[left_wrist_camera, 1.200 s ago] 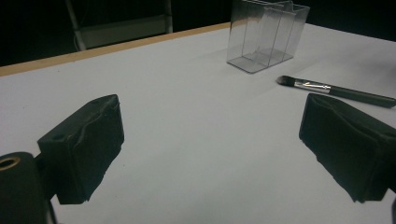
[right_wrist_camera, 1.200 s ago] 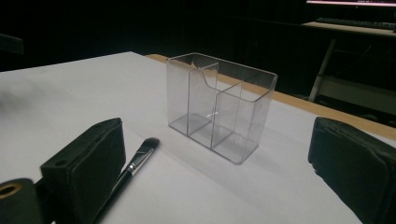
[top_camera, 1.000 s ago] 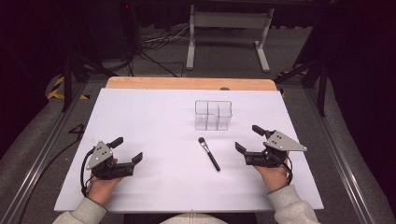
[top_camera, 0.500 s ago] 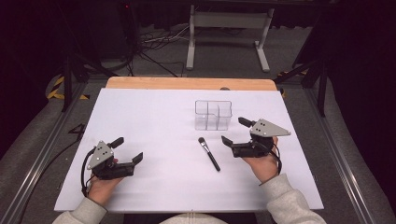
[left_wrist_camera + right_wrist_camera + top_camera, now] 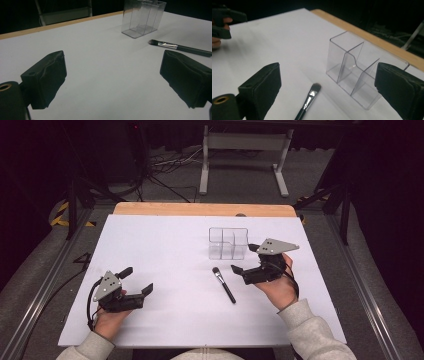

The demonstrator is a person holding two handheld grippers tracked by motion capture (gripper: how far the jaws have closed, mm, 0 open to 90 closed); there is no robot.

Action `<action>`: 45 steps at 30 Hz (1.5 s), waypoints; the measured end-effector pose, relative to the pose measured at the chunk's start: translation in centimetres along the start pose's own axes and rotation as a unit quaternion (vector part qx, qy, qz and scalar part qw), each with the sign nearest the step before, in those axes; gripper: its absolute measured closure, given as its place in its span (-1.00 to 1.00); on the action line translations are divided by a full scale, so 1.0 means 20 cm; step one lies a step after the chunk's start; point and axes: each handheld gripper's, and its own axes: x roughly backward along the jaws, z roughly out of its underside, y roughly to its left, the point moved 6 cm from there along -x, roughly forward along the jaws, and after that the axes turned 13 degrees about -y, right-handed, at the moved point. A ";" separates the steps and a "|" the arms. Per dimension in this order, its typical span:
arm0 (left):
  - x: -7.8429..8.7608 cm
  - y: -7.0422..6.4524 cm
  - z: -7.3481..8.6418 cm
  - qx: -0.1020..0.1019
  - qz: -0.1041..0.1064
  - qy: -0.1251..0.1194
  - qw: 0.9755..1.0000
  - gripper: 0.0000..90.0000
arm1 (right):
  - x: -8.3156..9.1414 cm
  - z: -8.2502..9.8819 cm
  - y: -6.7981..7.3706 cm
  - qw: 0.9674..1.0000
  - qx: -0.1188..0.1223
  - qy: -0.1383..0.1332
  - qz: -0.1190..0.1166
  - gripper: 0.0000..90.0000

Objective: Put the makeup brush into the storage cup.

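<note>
Brush (image 5: 223,284) lies beside the empty clear organizer (image 5: 228,243); both tools gape, holding nothing.

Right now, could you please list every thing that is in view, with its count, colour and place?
Clear plastic organiser with compartments: 1, transparent, far middle of the table, empty.
Makeup brush with black handle: 1, black and silver, lying flat just in front of the organiser.
White table cover: 1, white, over the wooden table.
Metal stand: 1, grey, on the floor behind.
Left gripper: 1, black, near left, open.
Right gripper: 1, black, beside the brush, jaws just opening, nothing between.
</note>
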 end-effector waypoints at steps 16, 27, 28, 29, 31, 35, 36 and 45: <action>0.00 -0.01 0.00 0.000 0.004 0.004 1.000 -0.83 | -0.07 -0.04 0.01 0.988 0.013 0.156 -0.010 -0.80; -0.01 -0.01 0.01 0.000 0.005 0.011 1.000 -0.82 | -0.10 -0.05 0.02 0.967 0.014 0.254 -0.026 -0.80; -0.01 -0.01 0.01 0.001 0.005 0.012 1.000 -0.82 | -0.11 -0.05 0.02 0.965 0.015 0.260 -0.026 -0.80; -0.01 -0.01 0.01 0.001 0.005 0.012 1.000 -0.82 | -0.11 -0.04 0.03 0.962 0.016 0.270 -0.028 -0.78; -0.01 0.00 0.01 0.001 0.005 0.012 1.000 -0.82 | -0.13 -0.04 0.04 0.957 0.014 0.287 -0.031 -0.77; -0.01 0.00 0.01 0.001 0.005 0.012 1.000 -0.82 | -0.14 -0.02 0.04 0.951 0.009 0.307 -0.030 -0.76; -0.01 0.00 0.01 0.001 0.005 0.012 1.000 -0.82 | -0.15 -0.02 0.03 0.949 0.005 0.315 -0.029 -0.75; -0.01 0.00 0.01 0.001 0.004 0.010 1.000 -0.82 | -0.20 0.03 0.04 0.929 -0.012 0.368 -0.027 -0.73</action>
